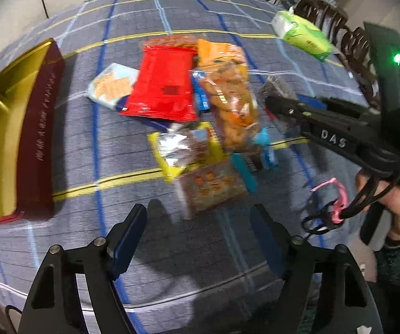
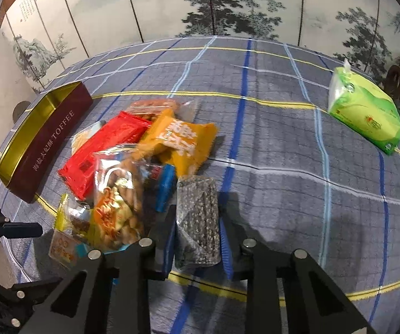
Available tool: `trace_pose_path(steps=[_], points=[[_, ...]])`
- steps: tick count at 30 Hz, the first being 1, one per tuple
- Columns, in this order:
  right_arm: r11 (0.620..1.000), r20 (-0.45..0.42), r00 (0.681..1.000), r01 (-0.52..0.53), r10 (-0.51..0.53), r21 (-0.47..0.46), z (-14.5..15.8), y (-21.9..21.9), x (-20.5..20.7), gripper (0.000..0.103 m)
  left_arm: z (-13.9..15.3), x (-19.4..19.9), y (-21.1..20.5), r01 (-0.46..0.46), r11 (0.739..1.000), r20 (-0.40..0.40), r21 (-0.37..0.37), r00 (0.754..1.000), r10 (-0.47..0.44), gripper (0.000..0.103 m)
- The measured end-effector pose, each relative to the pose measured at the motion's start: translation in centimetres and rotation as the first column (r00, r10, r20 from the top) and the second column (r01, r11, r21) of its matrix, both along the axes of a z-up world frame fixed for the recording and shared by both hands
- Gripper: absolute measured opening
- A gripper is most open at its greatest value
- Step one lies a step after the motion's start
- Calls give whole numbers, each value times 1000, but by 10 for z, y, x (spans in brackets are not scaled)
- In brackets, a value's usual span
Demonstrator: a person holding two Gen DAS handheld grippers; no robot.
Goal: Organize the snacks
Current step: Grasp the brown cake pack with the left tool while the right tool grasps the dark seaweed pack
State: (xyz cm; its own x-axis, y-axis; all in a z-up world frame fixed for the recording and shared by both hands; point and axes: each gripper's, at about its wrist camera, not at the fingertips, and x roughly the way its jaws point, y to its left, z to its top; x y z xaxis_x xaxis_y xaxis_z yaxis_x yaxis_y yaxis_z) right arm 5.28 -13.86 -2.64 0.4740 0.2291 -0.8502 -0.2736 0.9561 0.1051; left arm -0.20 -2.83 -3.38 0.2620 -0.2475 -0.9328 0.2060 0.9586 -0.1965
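Note:
A pile of snack packs lies mid-table: a red pack (image 1: 162,83) (image 2: 102,150), an orange pack (image 2: 180,139), a clear bag of biscuits (image 1: 230,103) (image 2: 116,194) and a yellow-edged pack (image 1: 183,150). A dark red toffee tin (image 1: 13,139) (image 2: 44,136) with a gold inside stands open at the left. My right gripper (image 2: 197,228) is shut on a dark seeded bar pack (image 2: 197,217), held just above the cloth; it also shows in the left wrist view (image 1: 276,89). My left gripper (image 1: 200,239) is open and empty, near a small printed pack (image 1: 214,186).
A green tissue pack (image 1: 301,33) (image 2: 367,114) lies at the far right. The table has a grey checked cloth (image 2: 283,181). Dark wooden chairs (image 1: 339,30) stand behind the right edge. A painted folding screen (image 2: 227,5) stands behind the table.

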Motion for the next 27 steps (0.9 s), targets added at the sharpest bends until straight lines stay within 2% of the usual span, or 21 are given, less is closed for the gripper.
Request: trace_pose_path(steps=[2, 9, 15, 27], points=[[1000, -3, 1000, 11, -11, 10, 0, -6, -4, 27, -1, 1, -2, -3, 1000, -11, -11, 1000, 3, 74], [999, -9, 1000, 25, -25, 38, -1, -15, -9, 27, -9, 9, -7, -44, 999, -44, 23, 998, 45, 73], [998, -8, 1000, 24, -23, 51, -1, -17, -10, 27, -10, 15, -8, -59, 998, -62, 12, 996, 59, 74], [997, -14, 1000, 26, -25, 66, -2, -19, -10, 27, -12, 23, 2, -83, 995, -53, 49, 995, 86, 71]])
